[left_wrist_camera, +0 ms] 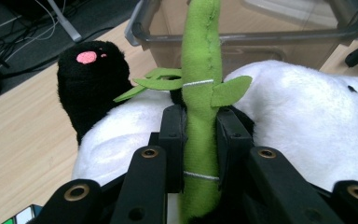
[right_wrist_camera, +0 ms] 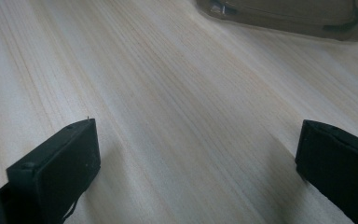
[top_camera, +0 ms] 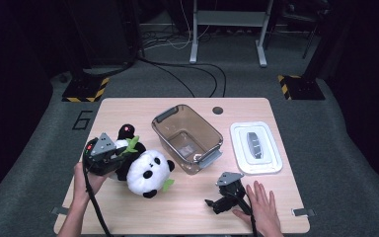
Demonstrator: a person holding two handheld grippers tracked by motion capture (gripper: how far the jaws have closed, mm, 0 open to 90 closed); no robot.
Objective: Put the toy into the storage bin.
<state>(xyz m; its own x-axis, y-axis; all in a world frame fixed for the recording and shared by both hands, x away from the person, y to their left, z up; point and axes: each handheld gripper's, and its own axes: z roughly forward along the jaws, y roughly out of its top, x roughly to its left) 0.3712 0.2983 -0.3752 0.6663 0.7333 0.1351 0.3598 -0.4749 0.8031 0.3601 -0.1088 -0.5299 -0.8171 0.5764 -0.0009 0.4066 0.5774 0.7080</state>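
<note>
A black-and-white panda plush (top_camera: pixel 148 173) lies at the table's front left, with a black foot (left_wrist_camera: pixel 91 74) that has a pink pad. A green felt bamboo stalk (left_wrist_camera: pixel 200 93) rests along its body. My left gripper (top_camera: pixel 121 157) comes in from the left and is shut on that stalk, and in the left gripper view (left_wrist_camera: pixel 200 128) both black jaws press its sides. My right gripper (top_camera: pixel 213 205) lies on the table at the front right with a hand resting beside it. In the right gripper view (right_wrist_camera: pixel 196 149) its jaws stand wide apart over bare wood with nothing between them.
A clear brownish bin (top_camera: pixel 203 122) with grey handles stands mid-table, just right of the panda and close behind it (left_wrist_camera: pixel 261 37). A white lid (top_camera: pixel 242 158) lies flat at the right. The wooden table (top_camera: pixel 187 212) has bare room along its front edge.
</note>
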